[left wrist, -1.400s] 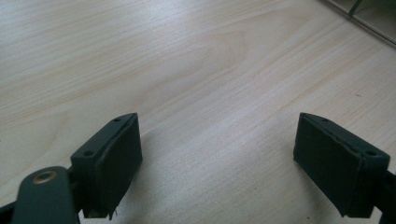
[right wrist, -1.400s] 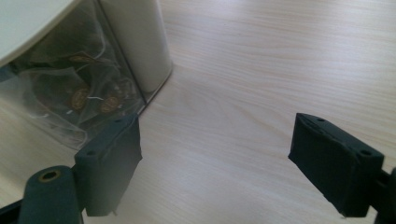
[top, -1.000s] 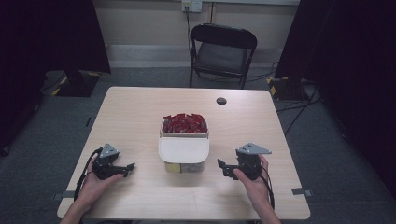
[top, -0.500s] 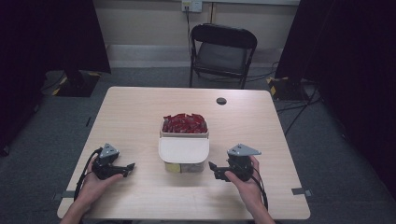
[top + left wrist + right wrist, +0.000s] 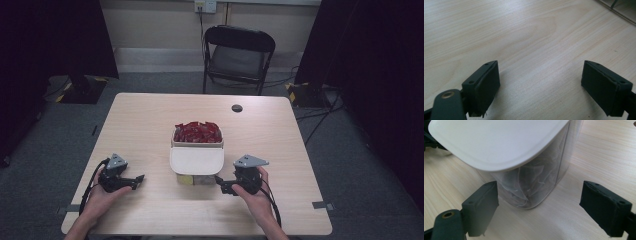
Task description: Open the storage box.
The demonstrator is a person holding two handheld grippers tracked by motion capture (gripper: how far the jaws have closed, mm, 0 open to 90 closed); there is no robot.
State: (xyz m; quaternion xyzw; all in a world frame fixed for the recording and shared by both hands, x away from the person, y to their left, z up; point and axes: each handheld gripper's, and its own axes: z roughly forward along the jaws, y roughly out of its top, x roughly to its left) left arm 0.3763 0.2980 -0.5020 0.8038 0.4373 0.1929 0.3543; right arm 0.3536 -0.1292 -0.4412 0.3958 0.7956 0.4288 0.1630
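1. A clear plastic container with a white rounded lid (image 5: 196, 161) stands upright at the centre of the frame on the pale wood surface (image 5: 150, 120) in the high view, its long axis running from the bottom of the frame toward the top; pale sachets show through its wall in the right gripper view.
2. A wooden box of red packets (image 5: 197, 134) sits touching the container's far end, above it in the frame.
3. The right gripper (image 5: 220, 183), lower right of centre, points left at the container's near corner, jaws wide apart and holding nothing; in its own view the container (image 5: 529, 185) stands just beyond the pads.
4. The left gripper (image 5: 138, 180), lower left, points right toward the container from well apart, jaws spread over bare wood.
5. A black folding chair (image 5: 239, 56) stands beyond the surface at top centre.
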